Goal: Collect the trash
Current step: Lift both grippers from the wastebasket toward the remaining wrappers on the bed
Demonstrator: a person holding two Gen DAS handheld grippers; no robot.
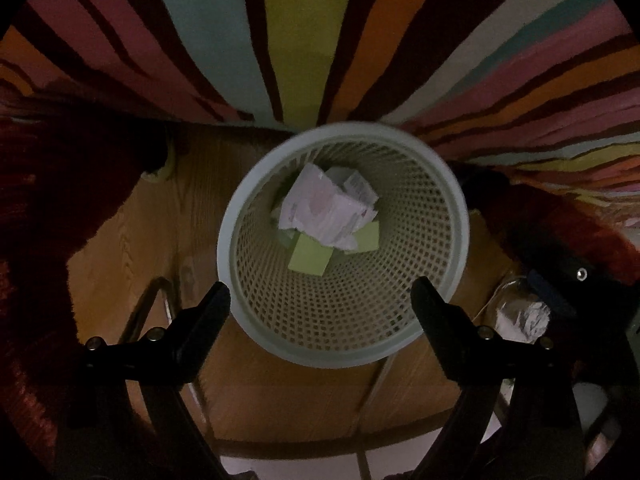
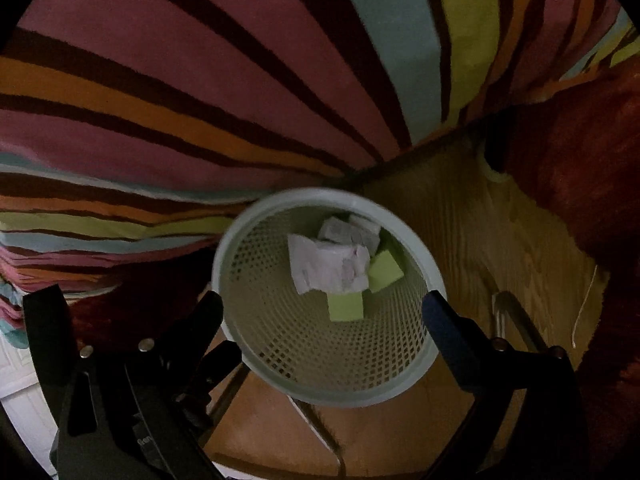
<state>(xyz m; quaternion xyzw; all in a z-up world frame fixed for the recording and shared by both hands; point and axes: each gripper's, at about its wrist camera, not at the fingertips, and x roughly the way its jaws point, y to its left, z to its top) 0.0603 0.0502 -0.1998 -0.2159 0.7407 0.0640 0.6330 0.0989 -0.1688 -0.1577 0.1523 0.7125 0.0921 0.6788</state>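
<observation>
With both my left gripper [image 1: 320,300] and right gripper [image 2: 322,312] spread apart and empty above the bin [image 1: 236,216] holding the paper [image 1: 320,212], a careless swing risks tipping it.

Pale perforated wastebasket [image 1: 280,312], white crumpled paper [image 1: 324,208], lime-green notes [image 2: 346,307], multicoloured striped rug [image 1: 300,40], orange-brown wood-grain floor [image 1: 280,392]

We are looking down past our open left gripper [image 1: 320,296] into a pale perforated plastic wastebasket [image 1: 448,248] holding crumpled white paper [image 1: 320,212], green notes [image 1: 310,258] at six o'clock.
</observation>
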